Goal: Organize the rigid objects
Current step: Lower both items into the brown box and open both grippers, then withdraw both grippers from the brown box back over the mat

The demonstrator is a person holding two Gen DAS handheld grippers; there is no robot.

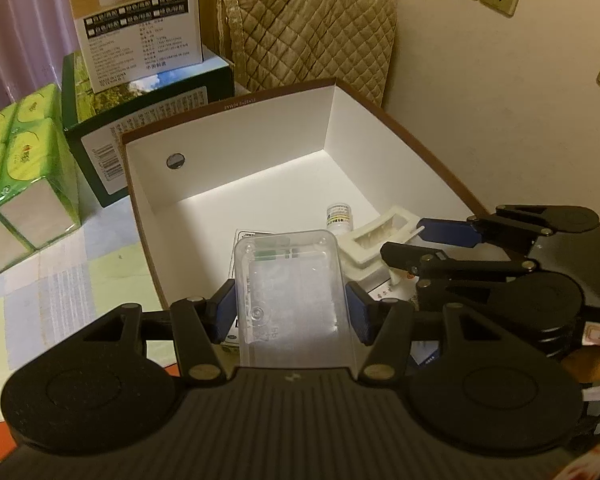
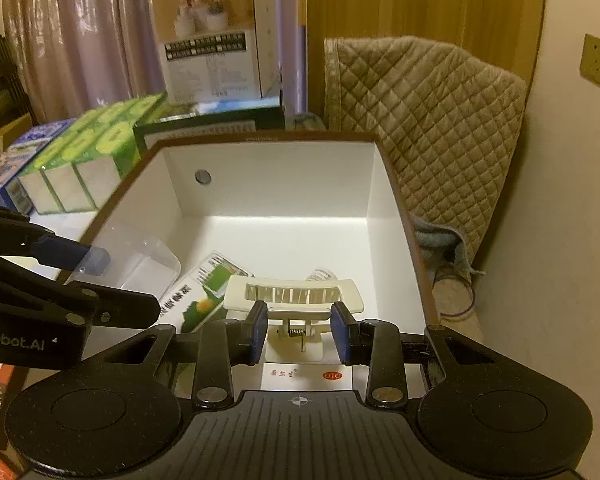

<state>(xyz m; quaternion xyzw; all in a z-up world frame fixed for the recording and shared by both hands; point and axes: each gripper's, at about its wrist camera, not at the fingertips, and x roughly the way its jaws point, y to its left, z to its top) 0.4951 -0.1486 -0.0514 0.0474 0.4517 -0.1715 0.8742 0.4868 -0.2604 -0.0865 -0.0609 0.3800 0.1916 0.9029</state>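
Already over the white-lined box (image 2: 396, 200), the left gripper (image 1: 290, 306) pinches a clear plastic case (image 1: 290, 284) while the right gripper (image 2: 300, 334) clamps a cream hair claw clip (image 2: 294, 294); crowded so close, either could knock the small vial (image 1: 340, 214) on release.

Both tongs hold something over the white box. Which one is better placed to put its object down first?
Probably the right tongs: their clip is low inside the box. The left tongs hold the clear case near the front wall.
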